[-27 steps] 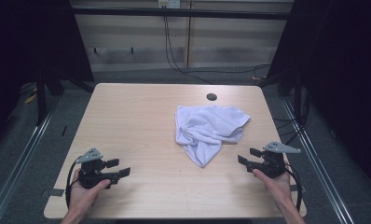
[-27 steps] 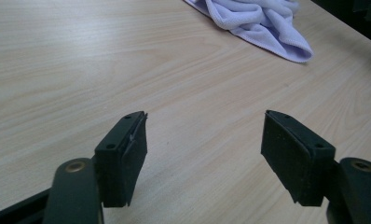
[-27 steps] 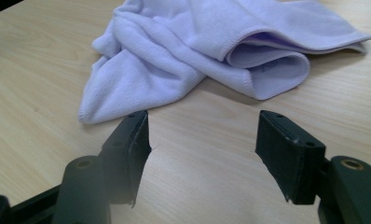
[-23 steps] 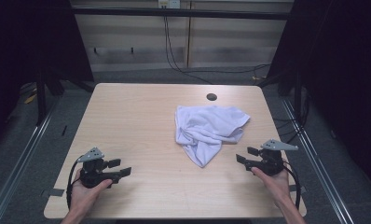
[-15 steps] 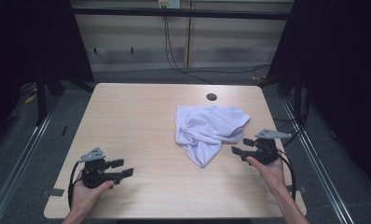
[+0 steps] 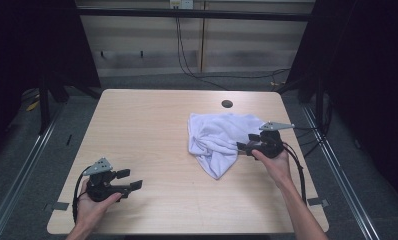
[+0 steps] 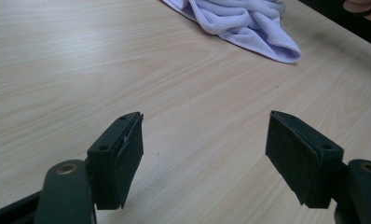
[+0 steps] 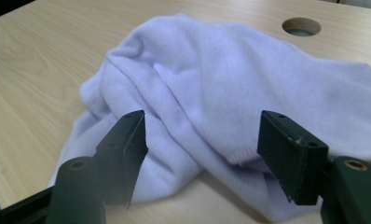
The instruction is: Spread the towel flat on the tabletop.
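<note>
The white towel (image 6: 219, 140) lies crumpled on the right half of the table (image 6: 152, 130), just this side of the round cable hole (image 6: 227, 104). My right gripper (image 6: 243, 145) is at its right edge, jaws wide with nothing pinched, a thick fold lying just ahead of them. To do this well I'd go low and bite one hem layer, not the whole bunch. My left gripper (image 6: 131, 179) waits well apart near the front left, jaws open over bare wood
</note>
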Motion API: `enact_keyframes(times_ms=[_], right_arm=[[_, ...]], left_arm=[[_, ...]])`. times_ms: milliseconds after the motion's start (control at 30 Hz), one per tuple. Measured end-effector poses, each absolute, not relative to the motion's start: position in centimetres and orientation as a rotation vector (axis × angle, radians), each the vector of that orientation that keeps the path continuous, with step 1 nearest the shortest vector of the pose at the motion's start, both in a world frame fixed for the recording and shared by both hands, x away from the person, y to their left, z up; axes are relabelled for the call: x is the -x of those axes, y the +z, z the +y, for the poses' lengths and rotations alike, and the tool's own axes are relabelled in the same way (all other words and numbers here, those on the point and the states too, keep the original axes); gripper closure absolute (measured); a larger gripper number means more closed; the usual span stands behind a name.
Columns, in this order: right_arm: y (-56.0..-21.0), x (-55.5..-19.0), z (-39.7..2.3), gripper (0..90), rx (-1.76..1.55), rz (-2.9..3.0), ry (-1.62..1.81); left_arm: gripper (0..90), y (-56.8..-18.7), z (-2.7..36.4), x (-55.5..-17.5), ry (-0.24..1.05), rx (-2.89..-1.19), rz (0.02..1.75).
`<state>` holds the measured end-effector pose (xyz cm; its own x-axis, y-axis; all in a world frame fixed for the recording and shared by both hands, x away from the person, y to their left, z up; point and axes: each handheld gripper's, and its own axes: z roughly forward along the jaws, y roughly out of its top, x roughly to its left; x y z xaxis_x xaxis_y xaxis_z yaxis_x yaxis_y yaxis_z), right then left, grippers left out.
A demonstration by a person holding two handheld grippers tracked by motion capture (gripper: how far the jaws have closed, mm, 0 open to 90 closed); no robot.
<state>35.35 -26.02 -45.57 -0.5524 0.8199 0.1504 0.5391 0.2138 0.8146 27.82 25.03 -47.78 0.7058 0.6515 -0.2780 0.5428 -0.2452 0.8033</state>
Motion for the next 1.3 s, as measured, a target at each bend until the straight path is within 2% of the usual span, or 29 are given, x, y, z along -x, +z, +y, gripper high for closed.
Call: enact_keyframes(times_ms=[233,533,633,700,733,1033,1133,1300], right_arm=[[-46.4,-38.3,-26.4,20.9,-1.346,2.213,1.219],[-50.3,-39.9,-24.6,21.5,-1.393,2.303,1.073],[-50.3,-39.6,-24.5,43.4,-1.387,2.275,1.075],[-50.3,-39.3,-24.7,53.1,-1.390,2.290,1.096],[-50.2,-38.8,-24.5,63.3,-1.396,2.303,1.099],[-50.2,-36.7,-21.2,70.1,-1.317,2.383,1.152],[-50.1,-36.0,-19.4,69.9,-1.263,2.441,1.161],[-50.1,-34.5,-17.1,66.5,-1.176,2.534,1.208]], left_arm=[[27.3,-47.7,25.1,-27.8,0.152,-1.936,0.920],[26.6,-47.7,25.1,-27.8,0.169,-1.942,0.925],[26.6,-47.7,25.1,-27.8,0.175,-1.943,0.924],[26.5,-47.7,25.0,-27.8,0.177,-1.941,0.926],[26.5,-47.7,25.0,-27.7,0.180,-1.940,0.928],[27.5,-47.5,24.0,-28.1,0.153,-1.928,0.916],[29.1,-47.4,23.5,-28.4,0.127,-1.907,0.920],[32.9,-46.9,23.0,-28.6,0.153,-1.917,0.907]])
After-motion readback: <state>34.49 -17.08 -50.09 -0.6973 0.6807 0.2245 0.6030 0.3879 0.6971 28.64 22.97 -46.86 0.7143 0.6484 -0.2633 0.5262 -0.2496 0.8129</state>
